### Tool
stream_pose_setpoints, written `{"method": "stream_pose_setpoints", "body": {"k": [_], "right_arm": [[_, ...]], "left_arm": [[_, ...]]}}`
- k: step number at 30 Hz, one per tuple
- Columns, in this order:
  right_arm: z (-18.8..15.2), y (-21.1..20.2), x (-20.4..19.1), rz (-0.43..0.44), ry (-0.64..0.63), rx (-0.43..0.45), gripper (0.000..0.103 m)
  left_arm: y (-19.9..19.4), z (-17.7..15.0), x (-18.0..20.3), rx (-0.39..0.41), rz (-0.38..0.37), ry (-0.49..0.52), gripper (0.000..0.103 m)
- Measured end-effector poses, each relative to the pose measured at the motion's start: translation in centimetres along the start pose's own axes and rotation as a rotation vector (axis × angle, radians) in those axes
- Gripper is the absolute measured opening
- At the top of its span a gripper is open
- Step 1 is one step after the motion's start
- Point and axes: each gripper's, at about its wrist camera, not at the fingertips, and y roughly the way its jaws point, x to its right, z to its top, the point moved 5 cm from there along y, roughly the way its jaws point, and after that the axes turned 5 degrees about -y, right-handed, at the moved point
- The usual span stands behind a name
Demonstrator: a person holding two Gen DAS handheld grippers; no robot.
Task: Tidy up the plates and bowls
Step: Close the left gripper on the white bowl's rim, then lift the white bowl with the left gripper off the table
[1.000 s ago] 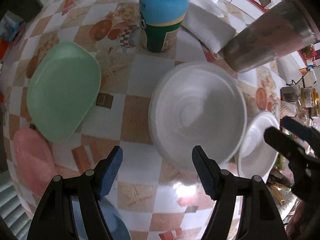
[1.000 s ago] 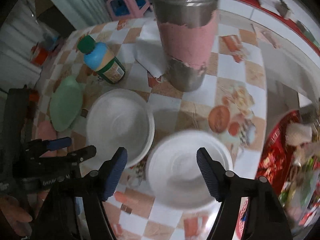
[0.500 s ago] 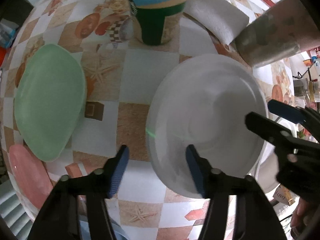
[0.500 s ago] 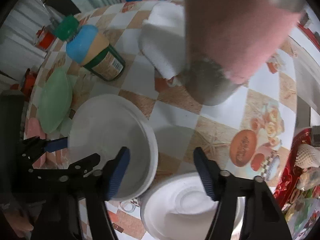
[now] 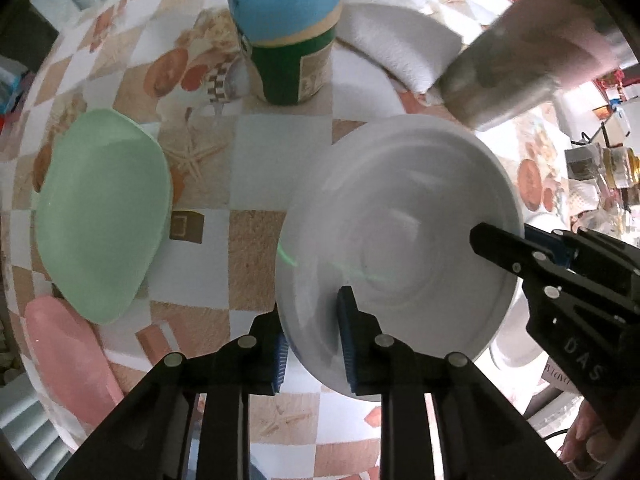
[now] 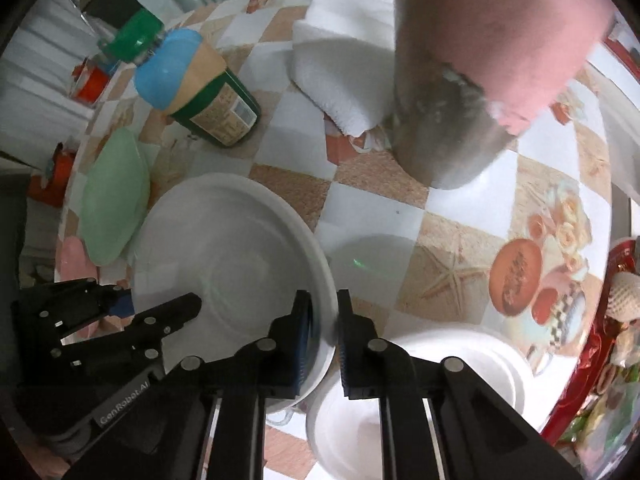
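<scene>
Over the checkered table (image 5: 280, 168), both hand-held grippers pointing down, left (image 5: 312, 336) closing on white bowl (image 5: 400, 216) rim, right (image 6: 324, 332) clamped on it.

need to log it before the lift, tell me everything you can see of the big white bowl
The bowl is round, plain white and glossy, like plastic or melamine, with a wide rim and faint rings in its base. It is empty and sits upright on the checkered table, beside a smaller white dish. Both grippers pinch its rim from opposite sides, one finger inside, one outside: the left gripper, jaws closing, and the right gripper, shut.
</scene>
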Motion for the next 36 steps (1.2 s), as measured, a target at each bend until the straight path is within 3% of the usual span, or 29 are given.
{"method": "stream_pose_setpoints", "body": {"k": [5,13,21,36], "right_arm": [[-1.1,-2.7,-0.5,-0.025,0.034,0.053,0.014],[-5.3,-7.9,1.3,-0.073,0.157,0.113,0.014],[-9.2,-9.2,4.4,-0.129,0.288,0.106,0.015],[-11.2,-11.1,6.1,-0.150,0.341,0.134,0.015]], "left_arm": [[-2.6,-0.9,0.7,0.027,-0.003,0.018,0.025],[-5.0,-1.8,5.5,0.067,-0.003,0.168,0.025],[-4.7,-1.5,11.2,0.071,-0.017,0.261,0.025],[-5.0,-1.7,13.1,0.091,0.004,0.297,0.025]]}}
